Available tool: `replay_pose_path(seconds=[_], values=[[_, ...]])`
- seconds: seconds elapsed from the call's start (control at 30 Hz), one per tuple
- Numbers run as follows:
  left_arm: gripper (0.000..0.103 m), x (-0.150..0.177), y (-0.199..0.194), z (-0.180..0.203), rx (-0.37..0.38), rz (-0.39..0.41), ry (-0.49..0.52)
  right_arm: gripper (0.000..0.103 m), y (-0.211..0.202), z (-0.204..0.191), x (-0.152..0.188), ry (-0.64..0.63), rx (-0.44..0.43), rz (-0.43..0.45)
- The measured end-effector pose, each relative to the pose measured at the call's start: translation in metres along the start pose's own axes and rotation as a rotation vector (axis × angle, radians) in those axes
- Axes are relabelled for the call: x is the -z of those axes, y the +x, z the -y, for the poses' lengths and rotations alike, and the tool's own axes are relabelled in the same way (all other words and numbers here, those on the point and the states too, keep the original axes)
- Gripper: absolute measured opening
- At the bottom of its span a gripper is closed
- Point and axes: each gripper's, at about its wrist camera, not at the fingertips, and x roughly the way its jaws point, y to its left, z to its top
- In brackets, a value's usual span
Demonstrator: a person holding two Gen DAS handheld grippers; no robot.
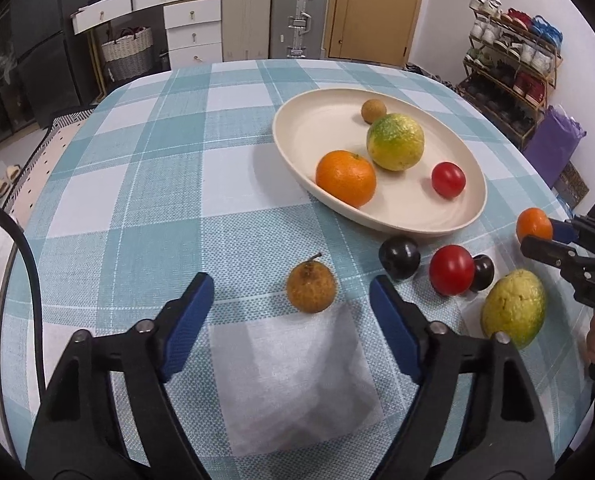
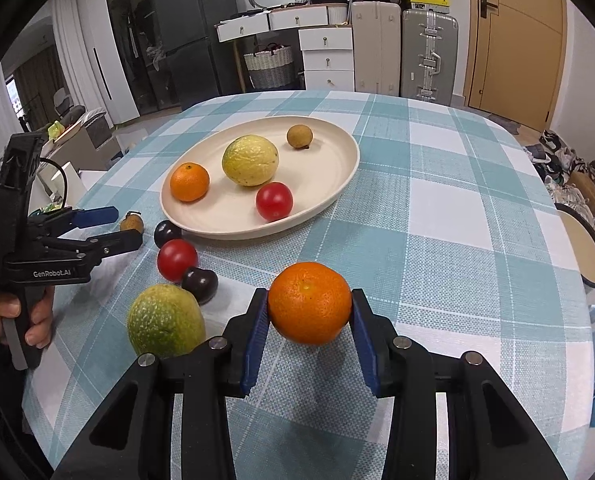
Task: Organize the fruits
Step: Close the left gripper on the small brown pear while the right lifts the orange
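Observation:
My left gripper is open over the checked cloth, and a small brown stemmed fruit lies between its blue pads without touching them. My right gripper is shut on an orange, held just above the cloth. A cream oval plate behind holds another orange, a yellow-green citrus, a red tomato and a small brown fruit. In the left wrist view the right gripper holds the orange at the right edge.
Loose on the cloth beside the plate lie two dark plums, a red tomato and a green-yellow fruit. A person's hand holds the left gripper. A round stool stands past the table's right edge.

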Motion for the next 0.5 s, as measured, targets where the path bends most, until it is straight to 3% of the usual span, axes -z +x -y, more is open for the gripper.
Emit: replay_pose_path(seconds=[0.27,0.43,0.5], values=[[0.047,-0.0025,0.0046,0.0017,0.033,-0.005,0.007,0.041,-0.0014,-0.0001,0.0009,0.004,-0.002,0.002],[0.023,-0.0013,0.0035,0.0036,0.045,0.000,0.022,0.041,-0.0004,-0.0004,-0.0017,-0.003,-0.005,0.004],[0.022,-0.0014,0.0035,0.0053,0.045,0.001,0.033,0.041,-0.0001,0.0001,-0.0027,0.001,-0.009,0.007]])
